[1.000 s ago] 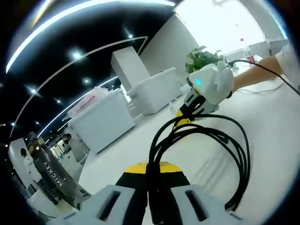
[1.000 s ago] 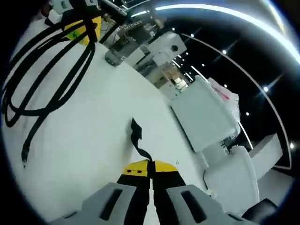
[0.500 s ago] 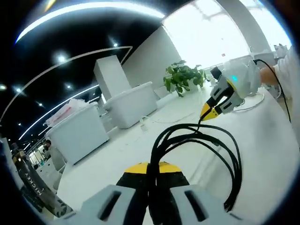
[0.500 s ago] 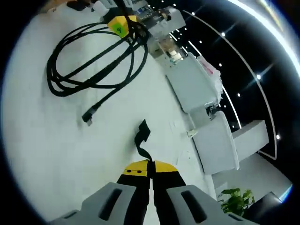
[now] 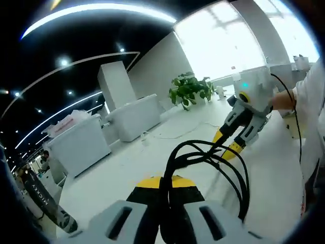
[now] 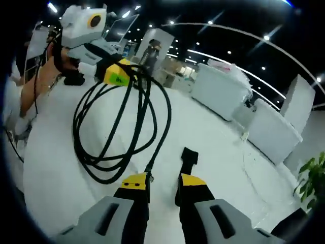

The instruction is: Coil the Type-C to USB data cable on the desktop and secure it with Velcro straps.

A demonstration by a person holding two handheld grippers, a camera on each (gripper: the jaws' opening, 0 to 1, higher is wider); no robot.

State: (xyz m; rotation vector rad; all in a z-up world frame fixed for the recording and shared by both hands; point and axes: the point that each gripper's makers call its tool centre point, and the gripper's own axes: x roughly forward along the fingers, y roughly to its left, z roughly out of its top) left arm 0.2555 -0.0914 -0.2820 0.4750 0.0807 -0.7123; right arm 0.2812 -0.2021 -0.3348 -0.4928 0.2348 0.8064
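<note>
The data cable [image 6: 119, 122] is light, limp and springy: its loops will fan apart unless you pinch all the strands together at a single point. Your left gripper [image 6: 119, 75] does this now, its jaws closed on the gathered strands, with the coil [image 5: 213, 168] hanging clear above the white desktop [image 6: 213, 137]. In the left gripper view the bundle runs up between the yellow-tipped jaws and loops out ahead of them. Your right gripper [image 6: 163, 180] has its jaws parted by a narrow gap. The black Velcro strap [image 6: 188, 158] appears to stand at the tip of one jaw, not between the two, and whether it is touching that jaw cannot be told. The cable's loose end [image 6: 149, 168] hangs just beside the tip of the other jaw. Treat the strap as thin, floppy and liable to snag on itself; take it near one end, and wrap it around the bundle close to the left gripper's pinch.
</note>
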